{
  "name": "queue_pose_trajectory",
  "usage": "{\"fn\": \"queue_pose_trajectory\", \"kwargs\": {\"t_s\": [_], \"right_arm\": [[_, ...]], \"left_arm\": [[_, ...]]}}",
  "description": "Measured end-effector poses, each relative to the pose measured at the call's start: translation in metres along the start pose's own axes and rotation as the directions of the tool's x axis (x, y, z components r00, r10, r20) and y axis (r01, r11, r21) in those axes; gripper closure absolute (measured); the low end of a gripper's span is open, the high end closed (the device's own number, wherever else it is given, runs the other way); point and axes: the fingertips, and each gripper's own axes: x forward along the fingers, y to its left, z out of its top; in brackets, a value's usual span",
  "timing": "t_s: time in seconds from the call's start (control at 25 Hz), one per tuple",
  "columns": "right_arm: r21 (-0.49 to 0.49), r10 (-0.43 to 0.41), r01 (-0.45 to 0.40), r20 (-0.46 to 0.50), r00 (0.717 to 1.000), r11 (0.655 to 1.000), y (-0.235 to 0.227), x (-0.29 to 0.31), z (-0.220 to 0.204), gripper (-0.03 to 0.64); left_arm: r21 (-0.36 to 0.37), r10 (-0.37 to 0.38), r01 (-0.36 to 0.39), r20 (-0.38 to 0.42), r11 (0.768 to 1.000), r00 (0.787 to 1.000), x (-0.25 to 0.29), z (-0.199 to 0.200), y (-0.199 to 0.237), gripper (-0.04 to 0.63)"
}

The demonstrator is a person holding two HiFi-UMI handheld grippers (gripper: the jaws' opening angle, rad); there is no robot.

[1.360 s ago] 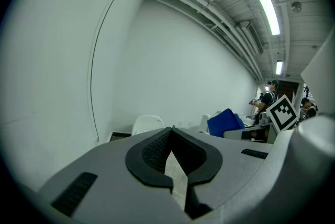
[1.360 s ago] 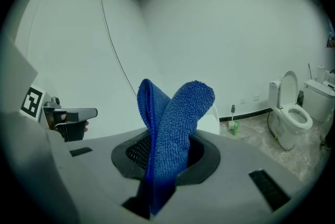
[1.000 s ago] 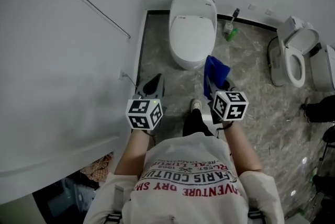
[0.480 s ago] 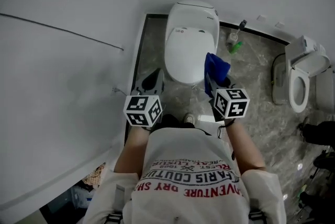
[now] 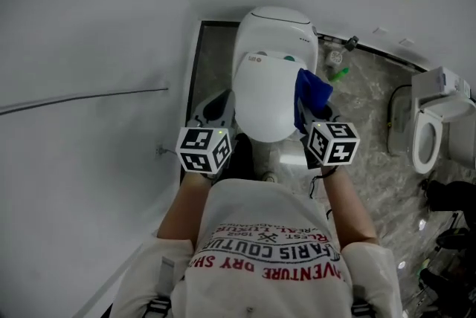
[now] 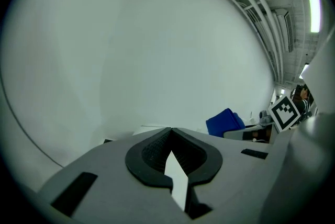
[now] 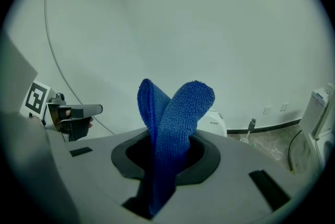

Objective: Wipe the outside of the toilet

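Observation:
The white toilet stands against the back wall with its lid down; in the right gripper view only its back part shows past the cloth. My right gripper is beside the toilet's right flank, shut on a blue cloth that sticks up out of its jaws. My left gripper hovers by the toilet's left side, shut with nothing in it. I cannot tell whether the cloth touches the toilet. From the left gripper view the blue cloth shows at the right.
A white wall runs close along the left. A toilet brush and a green item stand on the marble floor right of the toilet. A second toilet with its seat up is at far right.
The person has stepped toward the toilet. Both grippers went from the floor in front of it to either side of its bowl. The right gripper has kept the blue cloth.

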Motion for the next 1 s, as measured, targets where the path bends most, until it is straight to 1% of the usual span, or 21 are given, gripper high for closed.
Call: {"fn": "queue_pose_trajectory", "kwargs": {"t_s": [0.12,0.24,0.44,0.56,0.68,0.8,0.88,1.0], "right_arm": [[0.017,-0.017,0.018,-0.002,1.0,1.0,-0.004,0.048,0.03,0.545],[0.037,-0.03,0.03,-0.017,0.999,0.999,-0.014,0.098,0.057,0.545],[0.056,-0.04,0.042,-0.041,0.998,0.998,-0.035,0.175,0.086,0.545],[0.062,-0.028,0.031,-0.057,0.998,0.998,-0.045,0.217,0.097,0.545],[0.054,-0.007,0.011,-0.078,0.997,0.998,-0.06,0.252,0.104,0.545],[0.057,0.035,-0.03,-0.098,0.995,0.998,-0.075,0.284,0.11,0.545],[0.074,0.073,-0.065,-0.11,0.991,0.995,-0.086,0.307,0.114,0.545],[0.078,0.12,-0.11,-0.134,0.984,0.991,-0.1,0.346,0.12,0.545]], "left_arm": [[0.009,-0.028,0.028,-0.028,1.0,0.999,0.046,0.023,0.035,0.588],[-0.006,-0.052,0.052,-0.063,0.999,0.997,0.094,0.041,0.067,0.588],[-0.012,-0.082,0.082,-0.099,0.997,0.992,0.166,0.056,0.113,0.589],[-0.018,-0.089,0.088,-0.112,0.996,0.99,0.2,0.055,0.136,0.588],[-0.029,-0.097,0.094,-0.132,0.995,0.986,0.232,0.047,0.15,0.588],[-0.031,-0.069,0.066,-0.15,0.997,0.986,0.258,0.038,0.161,0.589],[-0.038,-0.048,0.042,-0.161,0.998,0.986,0.273,0.028,0.167,0.589],[-0.055,-0.025,0.017,-0.159,0.998,0.987,0.3,0.018,0.176,0.588]]}}
